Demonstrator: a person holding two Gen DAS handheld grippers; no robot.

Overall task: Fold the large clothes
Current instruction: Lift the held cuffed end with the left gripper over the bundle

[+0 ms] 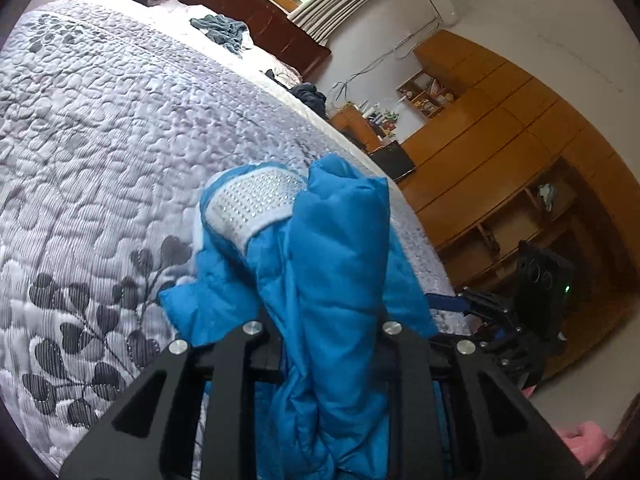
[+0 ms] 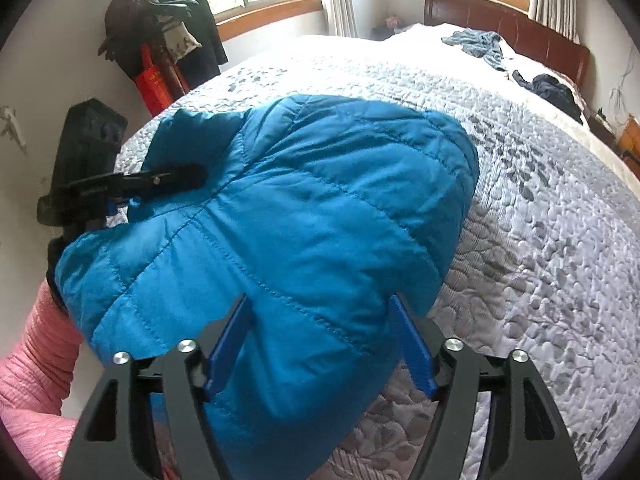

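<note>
A blue quilted puffer jacket (image 2: 288, 216) hangs above the grey quilted bedspread (image 2: 540, 240), held up between both grippers. In the right wrist view my right gripper (image 2: 322, 324) has its blue fingers (image 2: 230, 344) on either side of a thick fold of the jacket, pinching it. My left gripper (image 2: 160, 180) bites the jacket's far left edge there. In the left wrist view the bunched jacket (image 1: 332, 280) fills my left gripper (image 1: 320, 332) and hides its fingertips. A white studded band (image 1: 252, 204) of the jacket shows on top. The right gripper (image 1: 480, 316) sits just right of the jacket.
A teal cloth (image 2: 478, 46) and a dark garment (image 2: 552, 90) lie near the wooden headboard (image 2: 508, 20). A coat stand (image 2: 160, 32) with a red bag stands left of the bed. Wooden cupboards (image 1: 500, 140) line the right wall. A pink sleeve (image 2: 36, 360) shows at lower left.
</note>
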